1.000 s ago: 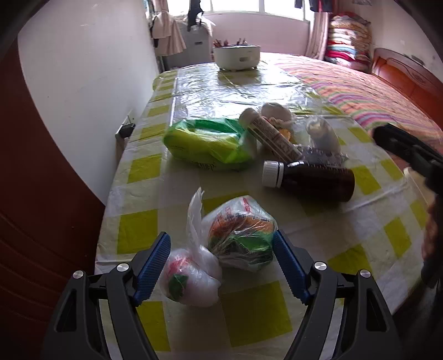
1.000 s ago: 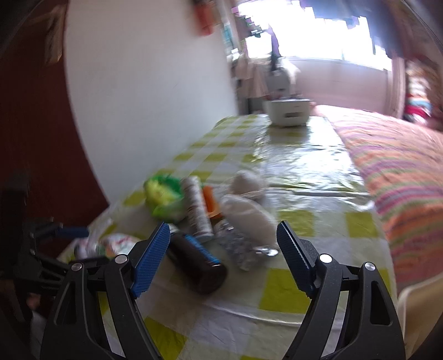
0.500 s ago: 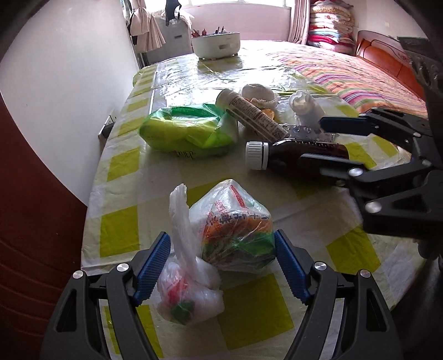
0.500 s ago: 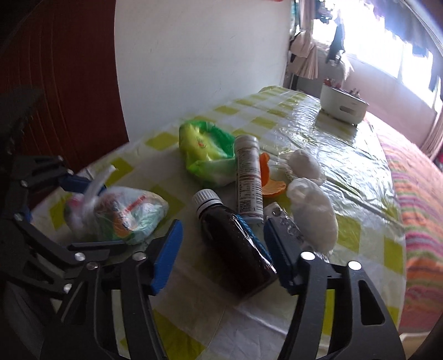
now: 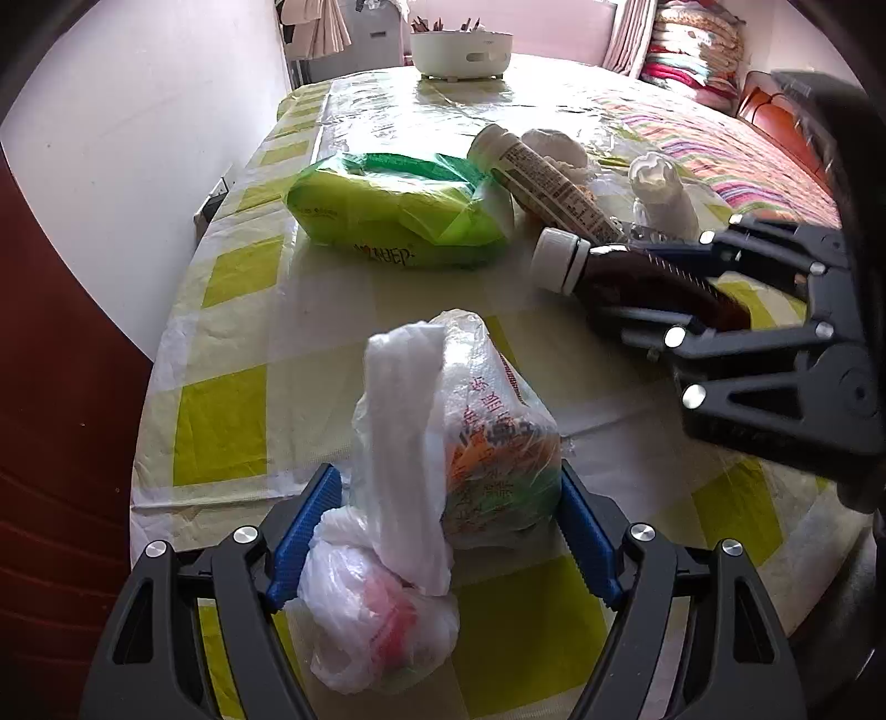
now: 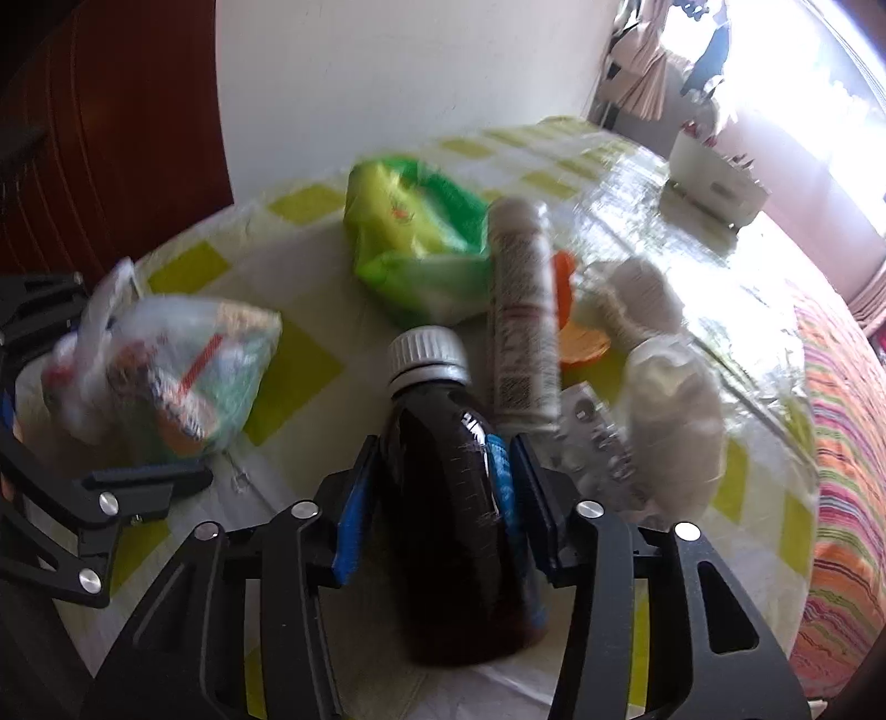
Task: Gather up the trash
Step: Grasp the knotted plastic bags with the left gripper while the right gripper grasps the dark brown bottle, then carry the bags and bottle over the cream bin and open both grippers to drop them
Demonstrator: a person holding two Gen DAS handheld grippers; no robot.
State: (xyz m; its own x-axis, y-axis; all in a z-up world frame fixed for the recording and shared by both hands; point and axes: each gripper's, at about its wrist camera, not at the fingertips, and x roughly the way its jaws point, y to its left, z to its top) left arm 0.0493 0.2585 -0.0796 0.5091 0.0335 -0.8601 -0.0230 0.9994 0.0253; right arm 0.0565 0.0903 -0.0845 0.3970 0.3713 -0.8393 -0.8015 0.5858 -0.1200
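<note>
A brown bottle (image 6: 448, 498) with a white cap lies on the checked table (image 5: 232, 387). My right gripper (image 6: 443, 459) is closing on it, its blue pads against the bottle's two sides. In the left wrist view that gripper (image 5: 626, 282) reaches in from the right around the bottle (image 5: 609, 271). A knotted clear plastic bag of rubbish (image 5: 443, 443) sits between the spread fingers of my left gripper (image 5: 446, 482), which is open. The bag (image 6: 160, 360) also shows at the left of the right wrist view.
Behind the bottle lie a green packet (image 5: 398, 210), a labelled white tube (image 5: 548, 177), crumpled white tissue (image 6: 670, 387), a blister pack (image 6: 598, 437) and an orange peel (image 6: 581, 343). A white pot (image 5: 459, 44) stands at the far end. A striped bed (image 5: 747, 155) borders the right edge.
My right gripper swung in over the brown bottle, dropped around it and narrowed its jaws onto it. My left gripper sank a little, so the bag now lies deeper between its fingers.
</note>
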